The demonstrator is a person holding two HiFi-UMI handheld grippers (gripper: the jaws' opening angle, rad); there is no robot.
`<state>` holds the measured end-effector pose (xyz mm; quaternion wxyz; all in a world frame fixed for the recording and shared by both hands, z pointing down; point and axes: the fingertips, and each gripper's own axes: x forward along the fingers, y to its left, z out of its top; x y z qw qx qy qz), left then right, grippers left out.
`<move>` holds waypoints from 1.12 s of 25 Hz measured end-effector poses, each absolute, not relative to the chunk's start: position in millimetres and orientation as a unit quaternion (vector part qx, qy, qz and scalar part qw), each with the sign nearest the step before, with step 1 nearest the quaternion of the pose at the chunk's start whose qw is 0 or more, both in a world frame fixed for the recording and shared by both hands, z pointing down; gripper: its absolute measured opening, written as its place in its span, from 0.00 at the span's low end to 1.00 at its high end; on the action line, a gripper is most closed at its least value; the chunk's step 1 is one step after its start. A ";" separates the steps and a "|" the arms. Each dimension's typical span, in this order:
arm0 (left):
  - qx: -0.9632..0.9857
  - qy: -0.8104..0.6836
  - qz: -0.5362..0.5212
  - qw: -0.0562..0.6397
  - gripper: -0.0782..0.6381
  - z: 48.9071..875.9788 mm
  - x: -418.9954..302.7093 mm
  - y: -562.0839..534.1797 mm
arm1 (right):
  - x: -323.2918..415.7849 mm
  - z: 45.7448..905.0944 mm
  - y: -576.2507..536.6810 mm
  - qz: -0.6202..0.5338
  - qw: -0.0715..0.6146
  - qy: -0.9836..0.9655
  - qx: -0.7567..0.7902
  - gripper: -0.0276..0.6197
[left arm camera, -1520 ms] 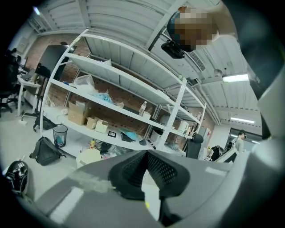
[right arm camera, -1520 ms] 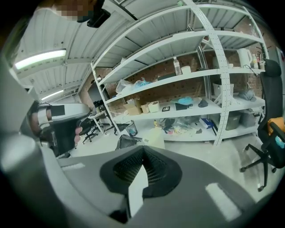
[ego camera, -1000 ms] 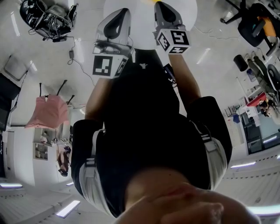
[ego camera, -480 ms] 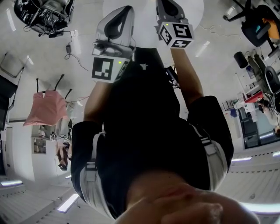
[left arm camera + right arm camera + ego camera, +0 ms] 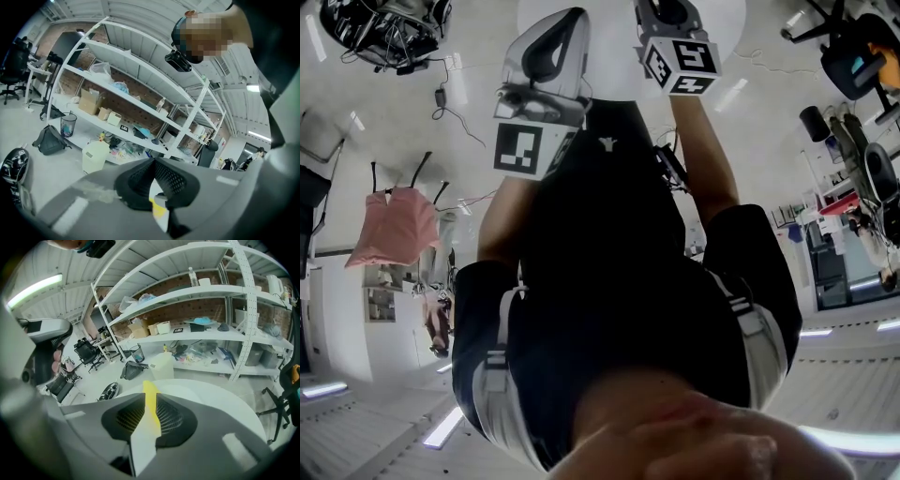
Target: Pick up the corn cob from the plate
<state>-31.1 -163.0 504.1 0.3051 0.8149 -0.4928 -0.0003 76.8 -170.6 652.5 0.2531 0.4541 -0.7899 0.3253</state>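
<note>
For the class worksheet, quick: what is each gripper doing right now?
Left gripper: shut, tips together, holding nothing.
Right gripper: slightly open; the corn cob shows in the gap, not clearly gripped.

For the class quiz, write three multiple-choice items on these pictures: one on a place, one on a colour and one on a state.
1. Where does the cream plastic canister stand?
A on a desk
B on the floor in front of the white metal shelving
C on the top shelf

2. What colour shows in the gap of the right tool?
A red
B blue
C yellow

3. How do the jaw tips of the left tool stand?
A together
B wide apart
C clamped on a cup

Key:
B, it stands on the floor before the lowest shelf.
C, a yellow strip fills that gap.
A, the black pads meet at their tips.
</note>
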 end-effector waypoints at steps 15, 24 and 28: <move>0.808 -0.489 -0.012 0.329 0.11 522.6 -32.0 -165.4 | 63.3 682.7 -172.9 0.259 0.350 -0.818 0.375 0.45; 0.809 -0.482 -0.023 0.334 0.11 525.8 -33.7 -168.0 | 55.6 695.3 -180.9 0.232 0.375 -0.830 0.340 0.49; 0.809 -0.481 -0.018 0.337 0.11 528.6 -32.8 -168.4 | 53.5 702.5 -180.5 0.224 0.396 -0.835 0.310 0.49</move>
